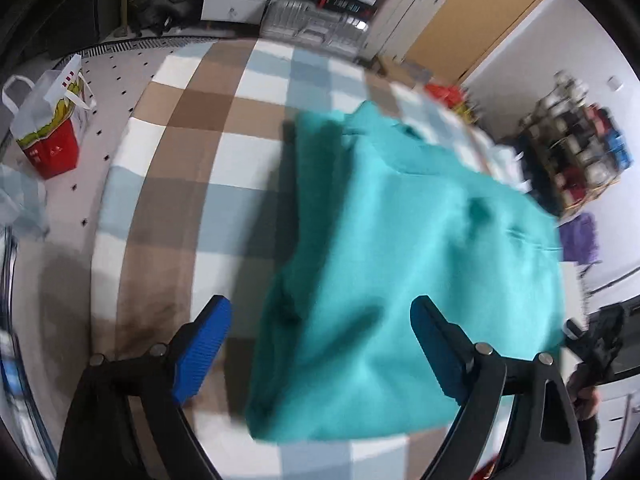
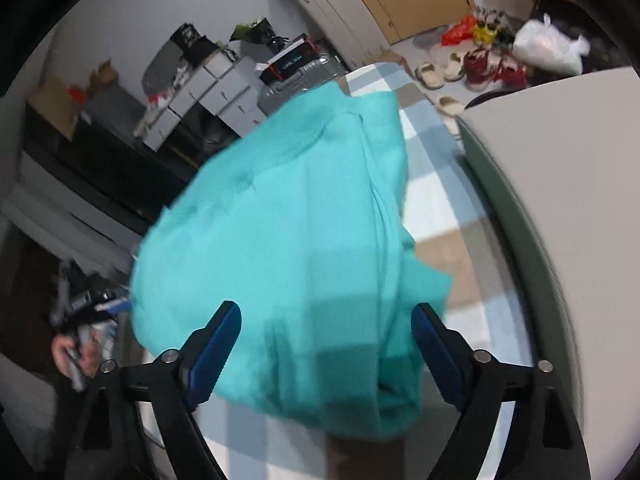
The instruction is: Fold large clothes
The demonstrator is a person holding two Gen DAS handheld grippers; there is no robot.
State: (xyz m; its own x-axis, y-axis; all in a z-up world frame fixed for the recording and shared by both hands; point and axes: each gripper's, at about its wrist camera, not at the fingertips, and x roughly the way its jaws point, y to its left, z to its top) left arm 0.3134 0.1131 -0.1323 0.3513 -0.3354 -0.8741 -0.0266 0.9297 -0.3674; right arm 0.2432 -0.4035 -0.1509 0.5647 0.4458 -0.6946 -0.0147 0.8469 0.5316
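A folded teal garment (image 1: 400,264) lies on a bed covered with a brown, blue and white checked sheet (image 1: 208,128). My left gripper (image 1: 320,332) is open just above the garment's near edge, its blue pads (image 1: 204,344) apart and holding nothing. The garment also fills the right wrist view (image 2: 280,240). My right gripper (image 2: 326,340) is open over the garment's near part, with blue pads (image 2: 436,344) spread wide and empty. Both views are motion-blurred.
A red and white paper bag (image 1: 52,120) stands on the floor left of the bed. Drawers and a suitcase (image 1: 316,24) are beyond the far end. A white panel (image 2: 560,168) borders the bed on the right. Shoes and bags (image 2: 488,56) lie on the floor.
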